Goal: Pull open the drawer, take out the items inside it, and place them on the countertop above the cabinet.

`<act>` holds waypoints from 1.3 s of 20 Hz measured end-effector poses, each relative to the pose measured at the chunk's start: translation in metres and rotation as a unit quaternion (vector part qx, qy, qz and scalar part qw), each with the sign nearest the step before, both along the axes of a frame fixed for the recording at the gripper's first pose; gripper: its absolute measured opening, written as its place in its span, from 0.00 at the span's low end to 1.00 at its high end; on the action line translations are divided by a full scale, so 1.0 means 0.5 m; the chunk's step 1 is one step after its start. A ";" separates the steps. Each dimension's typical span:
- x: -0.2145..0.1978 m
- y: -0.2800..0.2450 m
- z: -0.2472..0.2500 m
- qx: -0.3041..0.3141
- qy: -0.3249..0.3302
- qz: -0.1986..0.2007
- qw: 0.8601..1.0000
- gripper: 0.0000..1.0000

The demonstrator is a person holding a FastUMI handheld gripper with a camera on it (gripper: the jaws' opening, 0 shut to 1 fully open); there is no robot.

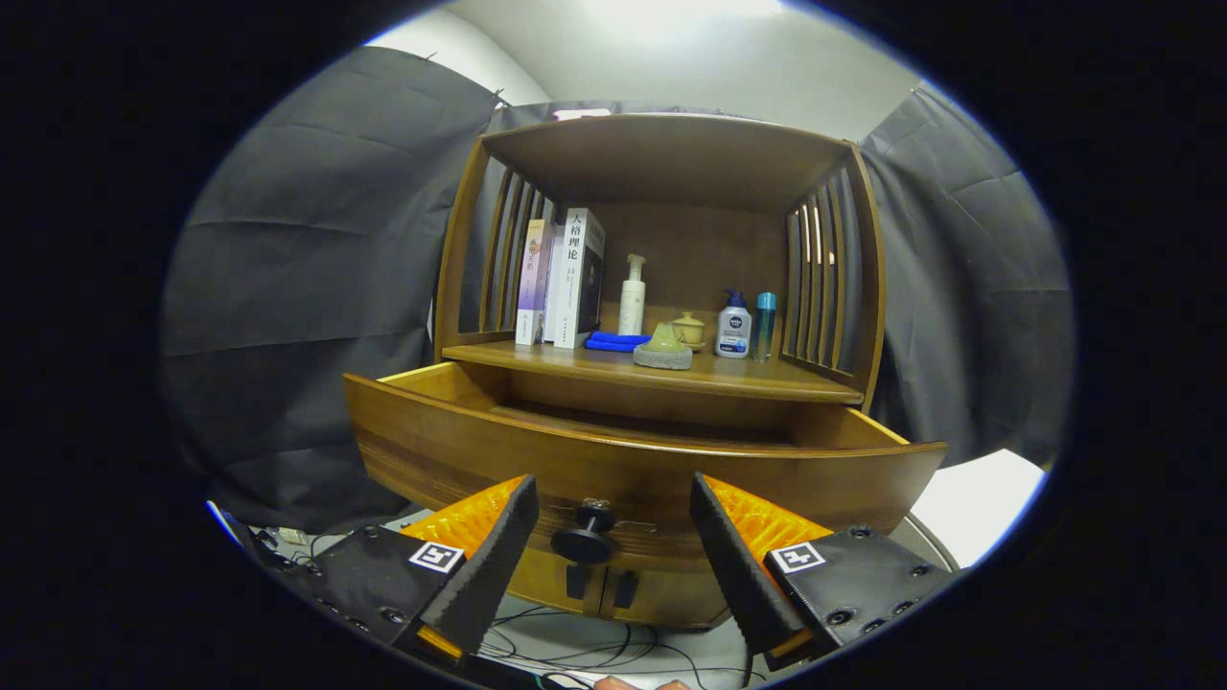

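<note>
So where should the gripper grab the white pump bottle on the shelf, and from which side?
Probably the white pump bottle is best gripped around its straight round body, below the thin pump neck, coming from the front. It stands upright with a gap on each side, between the books and the small teacup. The gripper is open now, down by the drawer knob.

Black-and-orange handheld gripper [611,537]

Two wedge-shaped fingers [494,565] are showing black ribbed pads on their inner faces and bright orange textured backs; each is sitting on a black plate studded with round screws and carrying a small square black-and-white marker.
</note>
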State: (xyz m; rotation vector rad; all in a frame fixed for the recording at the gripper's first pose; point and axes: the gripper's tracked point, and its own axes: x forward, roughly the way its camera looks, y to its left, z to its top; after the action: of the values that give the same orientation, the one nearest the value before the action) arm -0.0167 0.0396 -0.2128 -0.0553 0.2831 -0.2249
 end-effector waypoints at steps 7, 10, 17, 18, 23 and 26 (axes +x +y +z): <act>0.045 -0.021 -0.045 0.011 0.011 -0.039 0.999 1.00; 0.043 -0.028 -0.052 -0.001 0.017 -0.054 0.998 0.97; 0.057 -0.025 -0.035 0.022 0.005 -0.061 0.998 0.99; 0.056 -0.026 -0.040 0.032 0.011 -0.061 0.998 1.00; 0.079 -0.034 -0.046 0.019 0.011 -0.061 0.998 1.00; 0.098 -0.041 -0.049 0.023 0.012 -0.068 0.997 1.00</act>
State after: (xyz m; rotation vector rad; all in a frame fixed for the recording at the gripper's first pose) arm 0.0321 0.0193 -0.2375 0.0066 0.3158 -0.3522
